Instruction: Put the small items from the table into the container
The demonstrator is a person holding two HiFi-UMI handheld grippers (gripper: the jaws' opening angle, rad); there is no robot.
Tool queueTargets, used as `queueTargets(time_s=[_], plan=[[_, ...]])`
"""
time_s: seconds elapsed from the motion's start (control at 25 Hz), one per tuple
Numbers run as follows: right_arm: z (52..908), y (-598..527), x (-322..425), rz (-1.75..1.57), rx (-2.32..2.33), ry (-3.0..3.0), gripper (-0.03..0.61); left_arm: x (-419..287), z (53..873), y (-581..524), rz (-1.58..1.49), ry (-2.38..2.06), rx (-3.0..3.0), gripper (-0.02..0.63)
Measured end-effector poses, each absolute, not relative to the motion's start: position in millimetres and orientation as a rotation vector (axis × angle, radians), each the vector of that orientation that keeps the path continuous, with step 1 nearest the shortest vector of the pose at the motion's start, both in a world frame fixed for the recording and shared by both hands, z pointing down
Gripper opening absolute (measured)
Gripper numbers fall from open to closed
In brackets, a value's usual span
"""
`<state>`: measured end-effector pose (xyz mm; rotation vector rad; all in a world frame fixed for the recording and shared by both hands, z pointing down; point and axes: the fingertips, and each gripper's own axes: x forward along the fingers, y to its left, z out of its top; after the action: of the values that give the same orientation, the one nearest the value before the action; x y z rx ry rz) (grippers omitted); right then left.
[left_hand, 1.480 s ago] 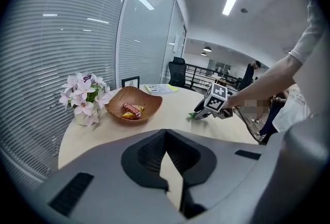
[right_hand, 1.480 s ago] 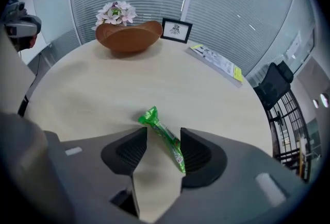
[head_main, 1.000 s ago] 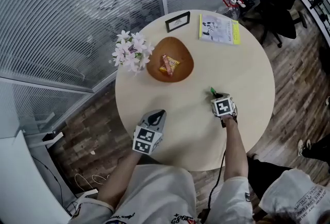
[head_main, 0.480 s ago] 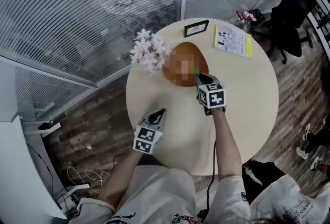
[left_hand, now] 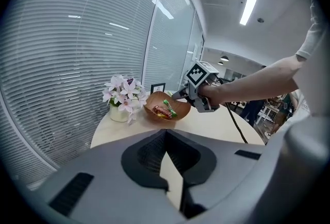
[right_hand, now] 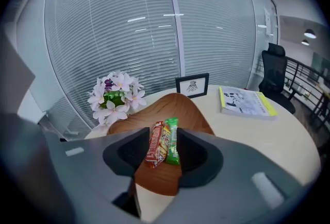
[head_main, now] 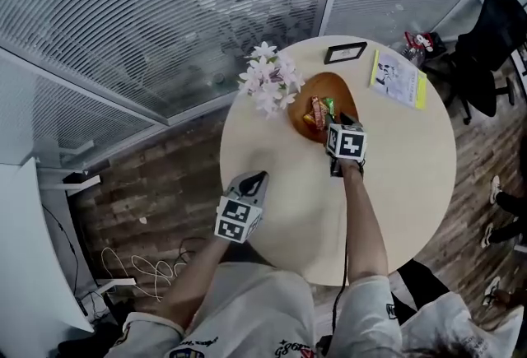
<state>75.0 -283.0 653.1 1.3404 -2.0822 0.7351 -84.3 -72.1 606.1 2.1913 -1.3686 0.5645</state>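
A brown wooden bowl (head_main: 331, 87) stands at the far side of the round table (head_main: 412, 159). In it lie a red-orange snack packet (right_hand: 156, 144) and a green packet (right_hand: 172, 141), side by side. My right gripper (head_main: 342, 119) hovers over the bowl's near rim. Its jaws are opening, and both packets rest in the bowl below the gap with no pad pressing on them. My left gripper (head_main: 256, 178) hangs over the table's near left edge, shut and empty. In the left gripper view the bowl (left_hand: 181, 114) and the right gripper (left_hand: 181, 96) show ahead.
A pot of pale pink flowers (head_main: 268, 76) stands just left of the bowl. Behind it are a small black picture frame (head_main: 346, 52) and a yellow-edged booklet (head_main: 398, 78). Glass walls with blinds curve behind the table. A black office chair (head_main: 494, 31) stands at the far right.
My right gripper carried the green packet from the near part of the table up to the bowl. The packet now lies in the bowl and the jaws stand apart. The left gripper shifted a little.
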Motion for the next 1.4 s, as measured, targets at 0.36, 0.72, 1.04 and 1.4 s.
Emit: queueTargets(time_s=[0.36,0.72,1.04,1.4], plan=[[598,-233,115,0.717,1.466,-2.212,0.002,-57,595,-78,0.552,-1.328,2.269,0.005],[592,-92,122,0.907,1.528,-2.239,0.002,-36,586,-70,0.531,-1.326,2.313,0.005],[614,4,107,0.915,1.541,-2.188,0.002,-11,599,-32,0.575,-1.269,2.333,0.005],[612,32,108,0.895,1.55,-2.186,0.0,5,602,-6,0.604,-1.244,2.359,0.005]])
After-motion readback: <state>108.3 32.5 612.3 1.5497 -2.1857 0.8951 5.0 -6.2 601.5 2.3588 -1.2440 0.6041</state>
